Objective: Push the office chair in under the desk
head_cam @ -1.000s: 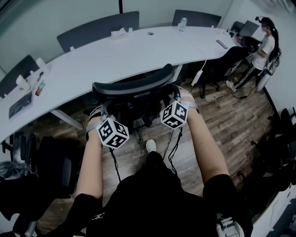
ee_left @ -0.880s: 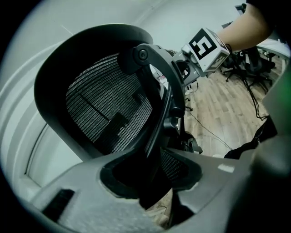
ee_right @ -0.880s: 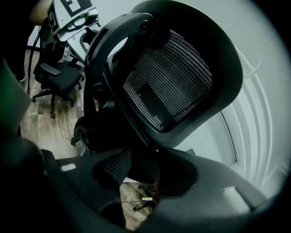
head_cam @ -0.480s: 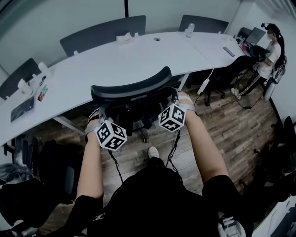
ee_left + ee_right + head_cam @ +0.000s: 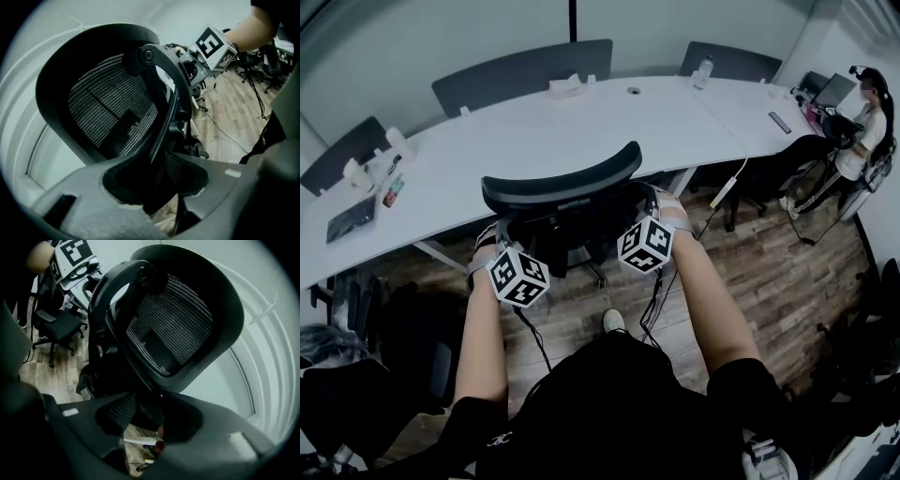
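Currently, item 1: chair [image 5: 562, 183], black, mesh back, standing at the near edge of the white table [image 5: 534, 141]. The top of its back sits just short of the table edge. The seat is hidden beneath the back, so how far under it reaches cannot be told.

Item 2: left claw [image 5: 154, 187], clenched on the left rim of the chair's back frame, which runs between the jaws.

Item 3: right claw [image 5: 150, 423], clenched likewise on the right rim. In the head view the 2 claws sit level, 1 on either side of the back.

Step in hand, by judgement: the forward push, partly done.

Handling notes:
- Press equally with both claws, or the chair will likely swivel on its post.
- Drive straight at the table, not along its curve.
- Hold the grip firm, since the frame looks smooth and may slip.
- Push steadily, so the back does not recline instead of the castors rolling.
- Mind the slanted table leg [image 5: 441, 251] at left and the hanging cable [image 5: 727, 187] at right.
- Stop once the back meets the table edge.
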